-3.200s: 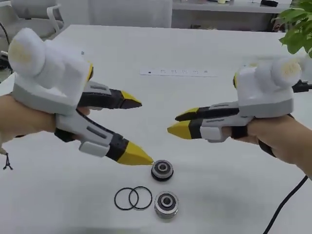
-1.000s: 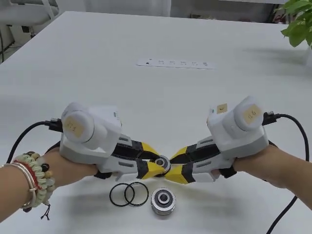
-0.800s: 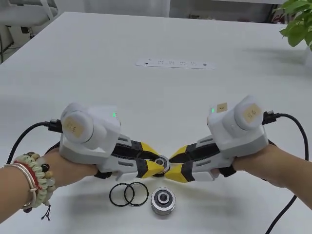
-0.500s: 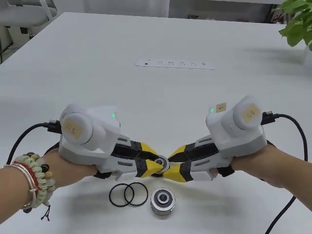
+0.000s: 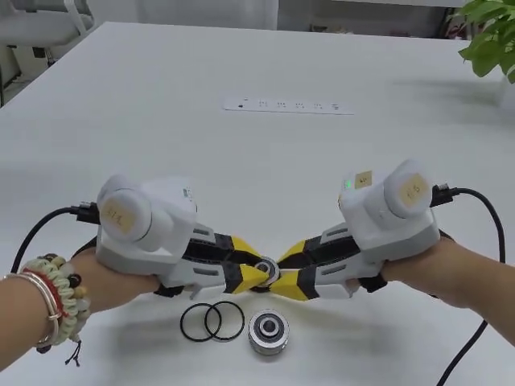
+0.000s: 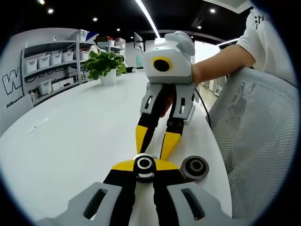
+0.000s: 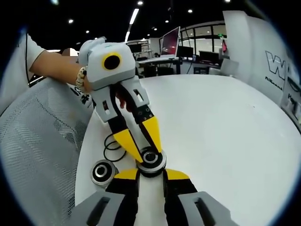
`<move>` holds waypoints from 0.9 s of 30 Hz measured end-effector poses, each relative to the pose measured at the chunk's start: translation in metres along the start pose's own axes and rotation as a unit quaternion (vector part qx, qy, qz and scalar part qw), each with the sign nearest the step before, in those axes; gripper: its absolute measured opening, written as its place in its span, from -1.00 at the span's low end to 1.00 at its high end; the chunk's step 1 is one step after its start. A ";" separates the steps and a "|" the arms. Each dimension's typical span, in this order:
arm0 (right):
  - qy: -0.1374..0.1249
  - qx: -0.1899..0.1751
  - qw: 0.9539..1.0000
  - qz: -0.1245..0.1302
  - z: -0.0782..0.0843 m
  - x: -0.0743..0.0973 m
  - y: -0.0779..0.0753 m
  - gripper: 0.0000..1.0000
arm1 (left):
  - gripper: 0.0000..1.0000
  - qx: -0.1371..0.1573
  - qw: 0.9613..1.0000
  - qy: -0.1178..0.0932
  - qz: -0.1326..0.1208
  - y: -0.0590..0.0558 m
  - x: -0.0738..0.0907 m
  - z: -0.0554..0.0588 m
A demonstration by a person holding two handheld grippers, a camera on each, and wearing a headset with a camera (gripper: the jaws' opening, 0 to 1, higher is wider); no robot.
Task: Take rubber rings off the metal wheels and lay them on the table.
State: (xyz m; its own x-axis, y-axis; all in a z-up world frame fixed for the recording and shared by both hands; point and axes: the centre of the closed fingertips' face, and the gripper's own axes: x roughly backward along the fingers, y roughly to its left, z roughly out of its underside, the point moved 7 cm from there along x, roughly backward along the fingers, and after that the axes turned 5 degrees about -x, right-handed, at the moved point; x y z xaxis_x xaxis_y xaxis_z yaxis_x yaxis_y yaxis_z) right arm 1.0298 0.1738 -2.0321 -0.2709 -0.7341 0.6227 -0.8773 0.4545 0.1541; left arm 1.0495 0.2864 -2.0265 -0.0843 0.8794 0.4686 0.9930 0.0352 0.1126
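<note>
1. The head view looks forward and down over the desk point(image 5: 265, 153), close above the left tool point(image 5: 254, 264) and right tool point(image 5: 283, 275).
2. The left gripper view sits low behind its own tips, facing the right tool head-on.
3. The right gripper view faces the opposite way, at the left tool.
4. All three share the wheel point(image 5: 266, 269) between the tips and the second wheel point(image 5: 268, 332) beside it.

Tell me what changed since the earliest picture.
Both grippers came down and together. The left gripper and right gripper, open and apart before, now clamp the farther small metal wheel between them. The two loose black rubber rings and the nearer metal wheel stayed on the white table.
</note>
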 end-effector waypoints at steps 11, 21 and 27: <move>0.012 0.010 1.000 0.001 0.003 0.001 0.000 -0.84 | -0.86 -0.001 1.000 -0.001 -0.001 0.000 0.001 0.000; 0.020 -0.073 0.997 0.022 0.002 0.003 -0.007 -1.00 | -0.86 -0.001 1.000 -0.001 -0.001 0.000 0.002 0.000; 0.021 -0.183 0.983 0.021 0.002 0.004 -0.010 -1.00 | -0.86 -0.002 1.000 0.001 -0.003 0.000 0.002 0.000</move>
State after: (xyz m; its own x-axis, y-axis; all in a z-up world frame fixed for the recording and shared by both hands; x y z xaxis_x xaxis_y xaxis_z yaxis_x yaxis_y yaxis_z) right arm 1.0367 0.1653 -2.0332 -0.2804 -0.6936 0.6635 -0.6623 0.6402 0.3893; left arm 1.0493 0.2881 -2.0257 -0.0900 0.8786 0.4690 0.9921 0.0379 0.1194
